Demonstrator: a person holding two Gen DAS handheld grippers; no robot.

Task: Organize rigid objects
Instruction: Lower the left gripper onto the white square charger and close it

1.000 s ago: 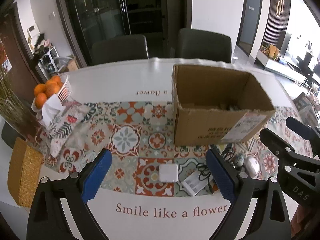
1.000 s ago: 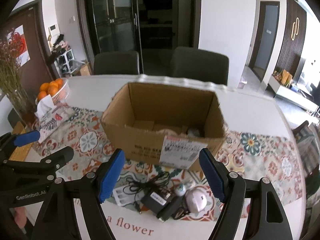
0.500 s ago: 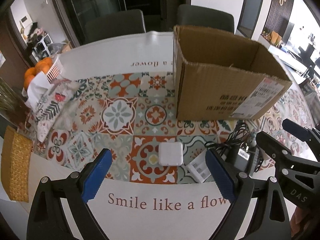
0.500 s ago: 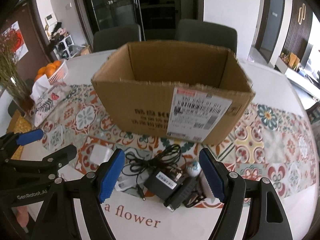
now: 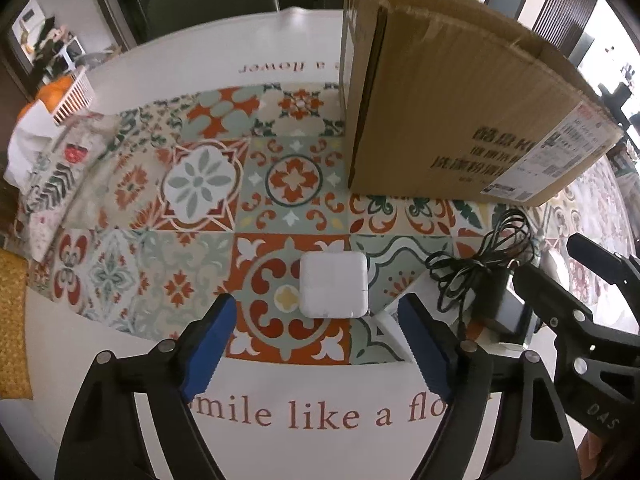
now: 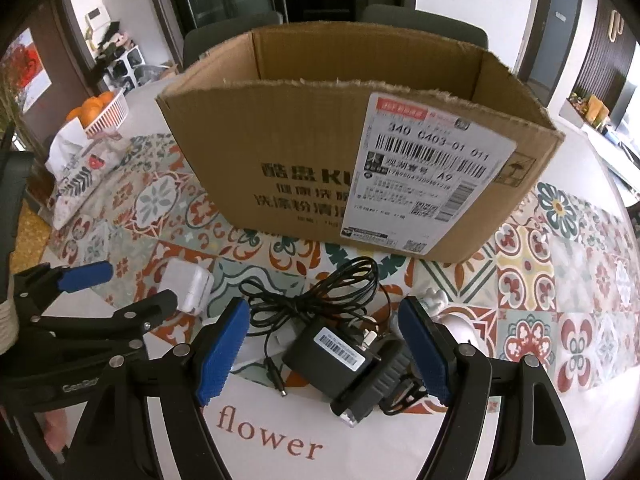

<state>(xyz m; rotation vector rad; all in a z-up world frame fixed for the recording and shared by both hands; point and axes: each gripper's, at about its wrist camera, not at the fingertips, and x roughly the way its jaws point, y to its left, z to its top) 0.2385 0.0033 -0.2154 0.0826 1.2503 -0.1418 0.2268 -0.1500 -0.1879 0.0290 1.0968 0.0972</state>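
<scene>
A white square charger (image 5: 333,284) lies on the patterned runner, just ahead of and between the blue pads of my open, empty left gripper (image 5: 320,328); it also shows in the right wrist view (image 6: 189,286). A black power adapter (image 6: 332,356) with a tangled black cable (image 6: 320,296) lies between the pads of my open, empty right gripper (image 6: 324,336). An open cardboard box (image 6: 360,152) stands behind them; it also shows in the left wrist view (image 5: 460,112). The right gripper arm (image 5: 580,320) reaches in at the right of the left wrist view.
A white flat item (image 5: 394,326) lies beside the charger, and a white rounded object (image 6: 456,326) sits partly hidden behind my right pad. A basket of oranges (image 6: 102,114) and a patterned cloth (image 6: 76,176) sit at the far left. Chairs (image 6: 424,24) stand behind the table.
Both grippers have lowered and moved forward toward the table. The charger now sits close before the left pads, and the adapter now lies between the right pads. Both stay open.
</scene>
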